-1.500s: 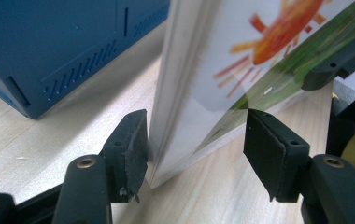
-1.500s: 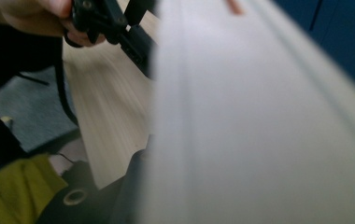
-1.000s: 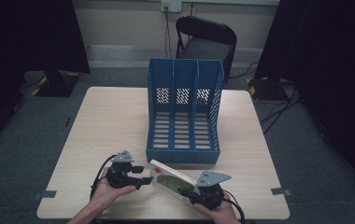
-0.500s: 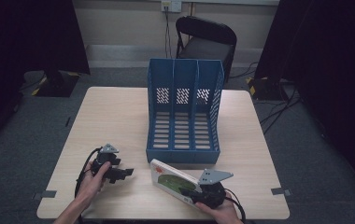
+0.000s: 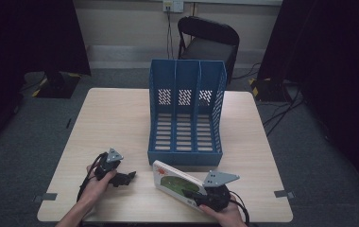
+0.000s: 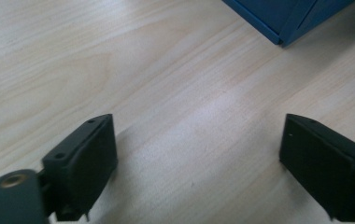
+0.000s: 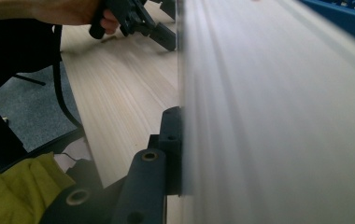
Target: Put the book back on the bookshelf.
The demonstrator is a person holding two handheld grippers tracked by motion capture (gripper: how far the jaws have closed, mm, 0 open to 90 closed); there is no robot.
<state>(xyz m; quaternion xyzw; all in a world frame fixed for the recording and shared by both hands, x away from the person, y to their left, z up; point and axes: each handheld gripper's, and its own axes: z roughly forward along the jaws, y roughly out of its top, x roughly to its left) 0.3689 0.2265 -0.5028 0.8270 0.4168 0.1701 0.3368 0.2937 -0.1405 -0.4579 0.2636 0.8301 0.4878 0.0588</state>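
A thin book (image 5: 174, 181) with a white, red and green cover stands tilted on its edge at the table's front. My right gripper (image 5: 198, 194) is shut on its near right end. In the right gripper view the book's page edges (image 7: 269, 116) rise close up, with one black jaw pressed flat against them. My left gripper (image 5: 128, 178) lies low over the table to the left of the book, apart from it. Its jaws (image 6: 199, 140) have just been opening and stand wide apart, with only bare wood between them.
A blue file rack (image 5: 187, 113) with three slots stands in the middle of the light wooden table (image 5: 111, 118); its near corner (image 6: 283, 18) shows in the left gripper view. A black chair (image 5: 208, 42) stands behind the table. Cables trail from both grippers.
The left gripper has let go of the book's left end, drawn away to the left and opened its jaws. The right gripper and the book have stayed in place.
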